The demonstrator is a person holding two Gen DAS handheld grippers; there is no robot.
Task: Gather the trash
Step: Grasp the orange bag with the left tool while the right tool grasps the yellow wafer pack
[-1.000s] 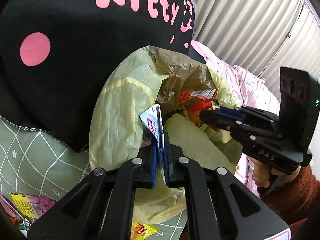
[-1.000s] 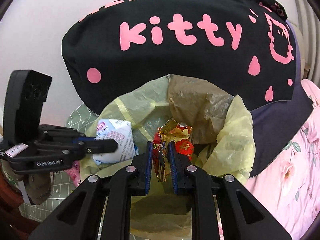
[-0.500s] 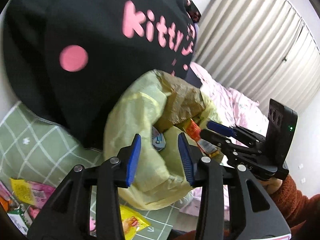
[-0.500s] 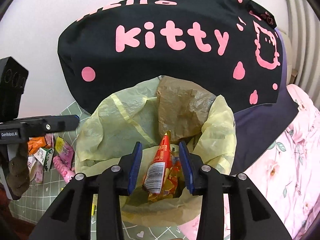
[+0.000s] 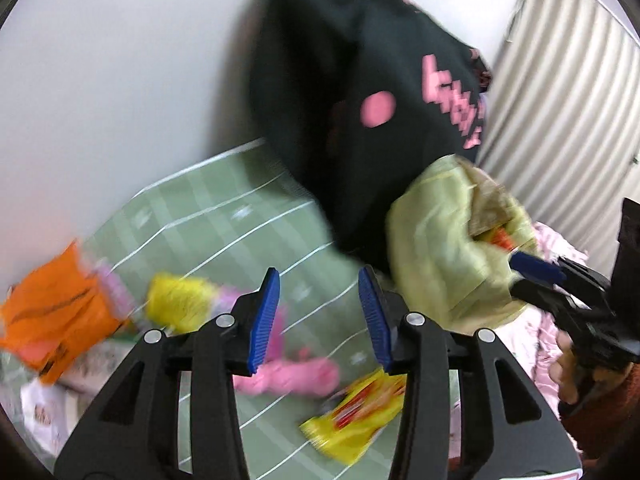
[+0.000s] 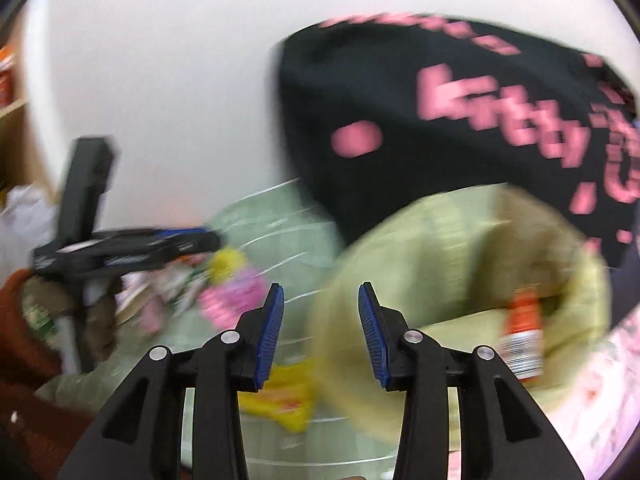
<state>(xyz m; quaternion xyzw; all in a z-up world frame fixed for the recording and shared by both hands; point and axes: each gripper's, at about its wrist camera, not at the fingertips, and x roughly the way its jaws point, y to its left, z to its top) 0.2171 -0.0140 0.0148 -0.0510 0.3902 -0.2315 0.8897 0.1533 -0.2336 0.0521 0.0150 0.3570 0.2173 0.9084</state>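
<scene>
Count: one yellow-green bag (image 5: 436, 248), mouth open. One red-orange wrapper (image 6: 522, 326) lies inside it at the near lip, barcode end down. Outside the bag, on the green sheet (image 5: 224, 228): one orange packet (image 5: 56, 312), one yellow packet (image 5: 180, 300) beside it, one pink item (image 5: 296, 372), one yellow-and-red packet (image 5: 360, 412) nearest the camera. More wrappers lie at the far left, too blurred to count. Both views are motion-smeared.

Surface and room: a bed with a green sheet, white grid lines on it. A pink floral cover (image 6: 608, 392) lies on the right side. One black cushion (image 6: 460, 120) with pink lettering and dots leans against a white wall (image 5: 120, 80); the bag sits just in front of it. Pale pleated curtain (image 5: 568, 92) at far right.

Pose: left gripper (image 5: 318, 316) points down over the loose packets, fingers apart and opening, nothing between them. Right gripper (image 6: 320, 334) points down at the sheet just left of the bag's edge, fingers apart, empty. Rust-coloured sleeve (image 6: 20, 320) behind the left gripper's handle.
</scene>
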